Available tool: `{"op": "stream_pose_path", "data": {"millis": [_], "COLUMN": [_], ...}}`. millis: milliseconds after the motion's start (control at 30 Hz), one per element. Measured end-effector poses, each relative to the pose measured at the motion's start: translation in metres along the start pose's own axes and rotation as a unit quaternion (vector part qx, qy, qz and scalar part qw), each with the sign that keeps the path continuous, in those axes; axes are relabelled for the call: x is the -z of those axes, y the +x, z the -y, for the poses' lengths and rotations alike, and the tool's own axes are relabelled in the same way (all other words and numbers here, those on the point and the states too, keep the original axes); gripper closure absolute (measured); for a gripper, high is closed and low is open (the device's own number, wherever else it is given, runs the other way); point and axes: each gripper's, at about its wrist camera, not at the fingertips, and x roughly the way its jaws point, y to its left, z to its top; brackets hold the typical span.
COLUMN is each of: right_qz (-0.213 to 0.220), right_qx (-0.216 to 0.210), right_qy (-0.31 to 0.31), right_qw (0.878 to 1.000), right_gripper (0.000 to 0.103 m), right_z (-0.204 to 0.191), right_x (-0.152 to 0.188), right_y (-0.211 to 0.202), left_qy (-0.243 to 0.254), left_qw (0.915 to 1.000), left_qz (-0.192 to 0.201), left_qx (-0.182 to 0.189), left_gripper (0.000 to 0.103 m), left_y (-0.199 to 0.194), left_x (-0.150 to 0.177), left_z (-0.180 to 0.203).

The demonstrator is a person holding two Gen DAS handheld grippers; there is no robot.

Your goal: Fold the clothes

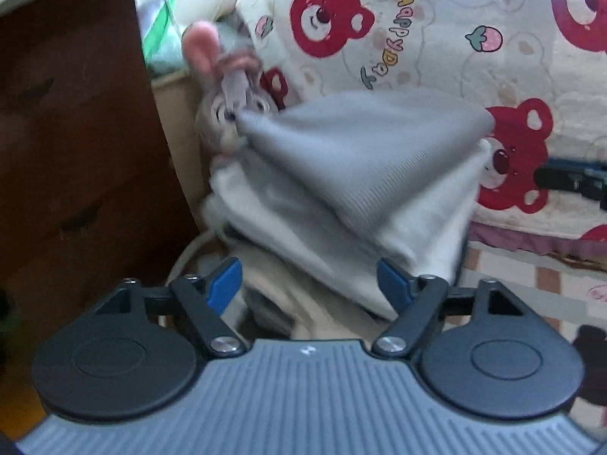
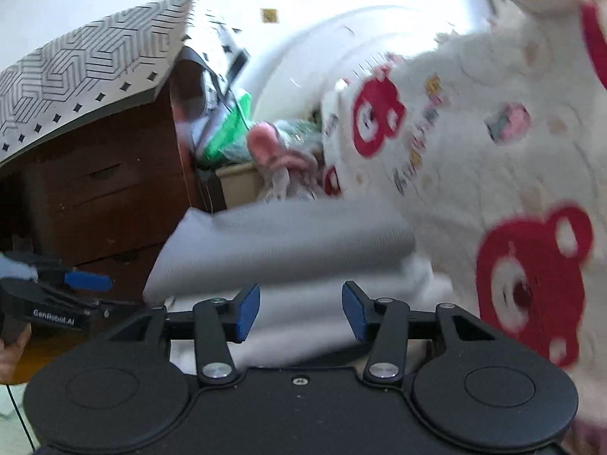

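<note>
A folded grey ribbed garment [image 1: 360, 151] lies on top of a stack of folded white clothes [image 1: 409, 227]. My left gripper [image 1: 309, 284] is open and empty just in front of the stack, its blue pads apart. In the right wrist view the same grey garment [image 2: 296, 239] lies on white cloth [image 2: 303, 322]. My right gripper [image 2: 301, 313] is open, with the white cloth showing between its pads and nothing clamped. The left gripper [image 2: 85, 280] shows at the left edge of that view.
A cream blanket with red bears [image 1: 436, 38] rises behind and right of the stack, also in the right wrist view [image 2: 493, 151]. A grey plush rabbit [image 1: 224, 102] sits behind the stack. A brown wooden drawer cabinet [image 1: 76, 151] stands to the left.
</note>
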Motion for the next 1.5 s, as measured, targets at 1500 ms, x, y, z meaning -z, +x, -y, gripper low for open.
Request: {"op": "stream_pose_path", "data": {"millis": [1500], "right_qz": [-0.082], "right_qx": [0.162], "right_qy": [0.018], "right_qw": [0.983], "right_gripper": [0.019], "right_z": [-0.048], "right_x": [0.118], "right_y": [-0.197], "left_qy": [0.023], "left_qw": [0.9972], "left_qz": [-0.066], "left_qx": [-0.025], "left_gripper": [0.0], "left_y": [-0.112], "left_x": [0.142], "left_z": [0.192]}}
